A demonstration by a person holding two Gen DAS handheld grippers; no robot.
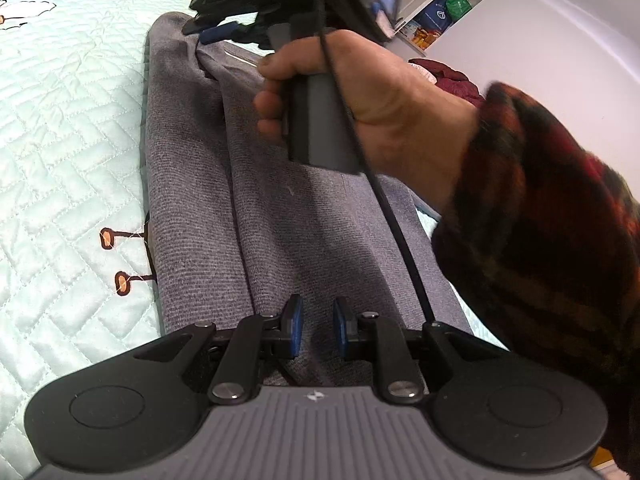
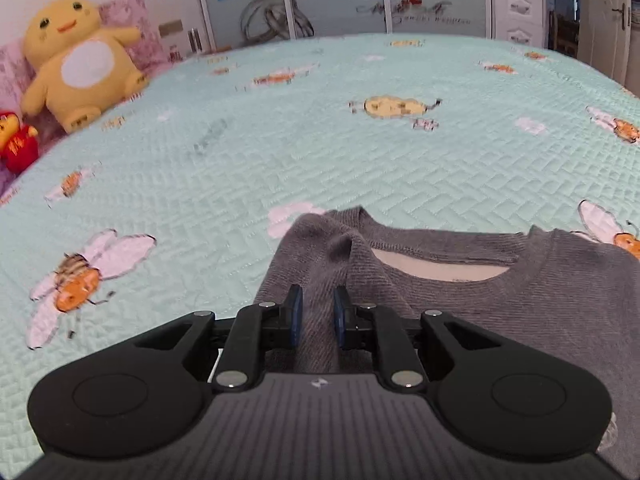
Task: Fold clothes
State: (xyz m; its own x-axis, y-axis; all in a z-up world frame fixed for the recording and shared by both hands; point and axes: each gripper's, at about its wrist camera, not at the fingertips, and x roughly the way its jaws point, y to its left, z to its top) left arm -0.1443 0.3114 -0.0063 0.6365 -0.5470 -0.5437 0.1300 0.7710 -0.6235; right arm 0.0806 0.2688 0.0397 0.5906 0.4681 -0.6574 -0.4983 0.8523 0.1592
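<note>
Right up against the lens, the left gripper (image 1: 317, 328) sits low in the left wrist view with its blue pads a little apart and grey knit running between them, though whether they bite the cloth I cannot tell. Same story for the right gripper (image 2: 318, 316) at the bottom of its own view: a narrow gap, a ridge of fabric in it, grip unclear. One grey sweater (image 2: 460, 280) lies on the pale green quilted bedspread (image 2: 320, 152), neckline toward the centre right of the right view, a long fold line running up the middle of the left view. The right hand (image 1: 360, 96) fills the upper centre there, wrapped round its handle. To do this fold well, I'd say both ends want to travel together, edge kept taut and level, laid down along the crease without dragging the layer beneath. The tally: one sweater, two grippers, one yellow plush toy (image 2: 80, 60) upper left, one red toy (image 2: 16, 140) at the left edge.
</note>
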